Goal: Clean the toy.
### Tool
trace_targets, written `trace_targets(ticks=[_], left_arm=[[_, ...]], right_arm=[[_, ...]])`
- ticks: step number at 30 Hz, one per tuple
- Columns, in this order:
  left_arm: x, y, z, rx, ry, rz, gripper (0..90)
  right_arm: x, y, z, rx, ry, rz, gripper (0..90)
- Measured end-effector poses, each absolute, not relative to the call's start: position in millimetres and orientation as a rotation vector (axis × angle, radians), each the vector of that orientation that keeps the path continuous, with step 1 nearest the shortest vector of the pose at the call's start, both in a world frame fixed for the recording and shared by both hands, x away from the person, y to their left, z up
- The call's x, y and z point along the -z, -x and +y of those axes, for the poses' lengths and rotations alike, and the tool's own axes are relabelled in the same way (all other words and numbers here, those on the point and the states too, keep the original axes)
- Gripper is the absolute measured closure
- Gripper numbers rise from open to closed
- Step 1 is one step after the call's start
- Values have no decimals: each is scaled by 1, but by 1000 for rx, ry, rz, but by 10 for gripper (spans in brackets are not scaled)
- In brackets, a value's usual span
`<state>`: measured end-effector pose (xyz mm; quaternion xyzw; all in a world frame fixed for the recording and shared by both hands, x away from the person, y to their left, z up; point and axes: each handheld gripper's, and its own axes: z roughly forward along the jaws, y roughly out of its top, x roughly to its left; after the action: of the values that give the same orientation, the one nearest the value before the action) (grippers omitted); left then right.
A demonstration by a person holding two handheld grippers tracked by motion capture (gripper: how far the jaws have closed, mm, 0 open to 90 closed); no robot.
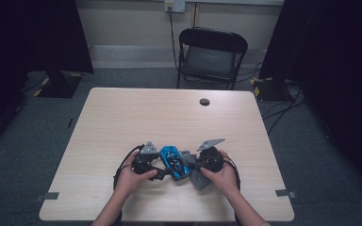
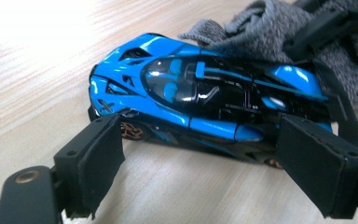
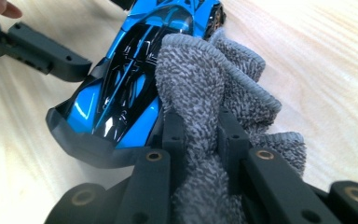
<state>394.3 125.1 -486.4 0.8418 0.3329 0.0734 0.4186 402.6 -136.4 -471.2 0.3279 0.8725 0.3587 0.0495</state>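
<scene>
Blue and black toy car point(image 1: 173, 162) sits on the pale wooden table point(image 1: 122, 117), near the person's edge and about midway across, wheels down on the board. In the left gripper view the car point(image 2: 200, 100) lies crosswise ahead of the jaws, nose toward the left of that picture, glossy canopy and gold-coloured wheel on its near side. Grey terry cloth point(image 3: 214, 93) bunched against the car's rear and right flank; in the right gripper view its folds rest on the blue bodywork, touching it. In the high view the cloth point(image 1: 199, 179) shows as a grey wad just right of the car. Right gripper point(image 3: 200, 135): jaws pressed together on the cloth, pile squeezed narrow between the two black pads and bulging out above them. Left gripper point(image 2: 200, 154): jaws apart, one pad to each side of the car's near flank; the left pad stands close by the front wheel, the right one by the rear, but whether either pad presses on the body is hard to judge from this angle, looks like a small gap. In the high view both hands come in from the bottom edge, left gripper point(image 1: 158, 172) just left of the car, right gripper point(image 1: 195, 167) just right of it. Beyond the far edge of the table, a black folding chair point(image 1: 211, 56) on grey carpet.
</scene>
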Motion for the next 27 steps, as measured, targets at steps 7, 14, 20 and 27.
trace_targets(ticks=[7, 14, 20, 27], left_arm=[[482, -393, 121, -163, -2099, 863, 153], [479, -390, 108, -177, -2139, 862, 91], [478, -391, 109, -169, -2151, 866, 96], [478, -392, 112, -161, -2150, 902, 96]], right_arm=[[470, -391, -136, -1092, -990, 2669, 778], [471, -382, -135, -1128, -987, 2675, 778], [470, -375, -129, -1114, -959, 2686, 779], [471, -374, -129, -1143, -979, 2693, 780]])
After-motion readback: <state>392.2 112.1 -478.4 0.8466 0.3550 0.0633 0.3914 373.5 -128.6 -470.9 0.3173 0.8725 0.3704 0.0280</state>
